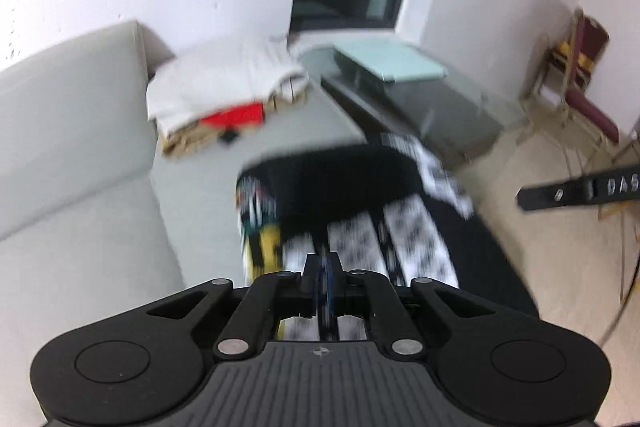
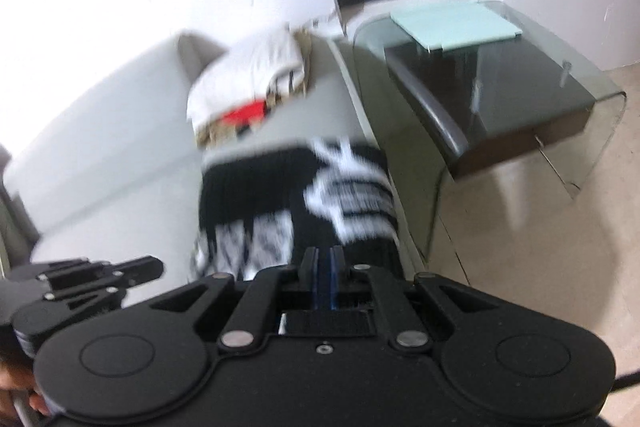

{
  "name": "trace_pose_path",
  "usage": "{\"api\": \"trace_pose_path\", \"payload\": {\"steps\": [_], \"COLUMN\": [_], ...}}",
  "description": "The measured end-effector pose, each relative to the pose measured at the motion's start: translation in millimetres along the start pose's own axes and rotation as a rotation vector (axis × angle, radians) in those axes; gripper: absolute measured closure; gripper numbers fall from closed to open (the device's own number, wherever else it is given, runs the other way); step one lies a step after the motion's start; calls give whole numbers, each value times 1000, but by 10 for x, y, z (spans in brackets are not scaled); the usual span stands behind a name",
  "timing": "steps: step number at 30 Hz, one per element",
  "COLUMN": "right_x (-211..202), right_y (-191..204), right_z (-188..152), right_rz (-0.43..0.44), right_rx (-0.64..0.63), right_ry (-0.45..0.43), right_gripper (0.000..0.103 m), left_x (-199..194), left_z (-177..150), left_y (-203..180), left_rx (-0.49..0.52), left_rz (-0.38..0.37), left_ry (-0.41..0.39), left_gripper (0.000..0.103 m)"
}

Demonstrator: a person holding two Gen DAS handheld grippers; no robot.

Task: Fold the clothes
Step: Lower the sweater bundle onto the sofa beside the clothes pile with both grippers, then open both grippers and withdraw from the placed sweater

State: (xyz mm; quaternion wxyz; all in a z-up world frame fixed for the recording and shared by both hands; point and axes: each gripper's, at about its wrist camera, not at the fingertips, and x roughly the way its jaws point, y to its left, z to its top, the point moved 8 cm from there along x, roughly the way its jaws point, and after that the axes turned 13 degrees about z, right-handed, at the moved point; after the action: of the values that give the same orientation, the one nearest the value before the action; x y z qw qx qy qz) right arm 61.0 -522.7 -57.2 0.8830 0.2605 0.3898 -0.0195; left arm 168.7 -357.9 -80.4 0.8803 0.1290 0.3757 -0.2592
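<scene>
1. Two tongs were at work on one black garment [image 1: 340,183] with white print, which lay on the sofa seat [image 1: 100,267] along its front edge, the near end raised toward the cameras.
2. At the sofa's far end, by the armrest, a stack of folded clothes [image 1: 224,83] sat with a white piece on top and a red one showing beneath.
3. The left tongs [image 1: 326,267] stood pinched narrow on the garment's near hem, on the side with the yellow print.
4. The right tongs [image 2: 324,259] were likewise pinched narrow on the black cloth beside the white graphic.
5. Risk, as I judged it: both grips looked like thin bites of hem, and both pictures were smeared with motion, so a fast swing could pull the cloth free on one side and leave the fold skewed or hanging over the front edge toward the floor.
6. Only the left view showed the yellow print and a chair [image 1: 588,87] at the far right.
7. Only the right view showed the left tongs from outside and the whole glass side table [image 2: 500,67].
</scene>
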Motion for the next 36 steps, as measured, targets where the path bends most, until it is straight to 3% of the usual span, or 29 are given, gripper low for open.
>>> {"api": "trace_pose_path", "payload": {"steps": [5,9,13,17,22,25,27,30,31,33,36], "right_x": [564,1014,1337,1430,1020,645,359,-97,-257,-548,-897], "right_y": [-156,-315,-412,-448,-275,-103,40,285,367,505,697], "right_z": [249,174,107,123,166,97,-7,-197,-262,-392,-544], "right_rz": [-56,-114,-158,-175,-155,-144,-128,-131,-139,-136,-107], "right_rx": [33,40,10,33,39,26,3,-80,-110,-133,-124], "right_ry": [-5,63,105,109,67,53,49,37,28,16,27], "right_gripper": [97,98,100,101,100,90,62,31,27,18,10], "left_x": [585,1141,1416,1022,448,103,-128,-534,-686,-991,-1344], "left_z": [351,268,156,114,70,44,26,-57,-101,-189,-273], "left_y": [-59,-131,-86,-110,-150,-173,-189,-215,-225,-244,-291], "left_rx": [-16,64,63,56,48,43,40,24,15,-2,10], "left_rz": [47,71,56,56,58,59,60,62,63,65,84], "left_ry": [-16,75,130,117,92,77,67,58,56,53,51], "left_gripper": [101,101,101,101,100,91,75,56,53,33,20]}}
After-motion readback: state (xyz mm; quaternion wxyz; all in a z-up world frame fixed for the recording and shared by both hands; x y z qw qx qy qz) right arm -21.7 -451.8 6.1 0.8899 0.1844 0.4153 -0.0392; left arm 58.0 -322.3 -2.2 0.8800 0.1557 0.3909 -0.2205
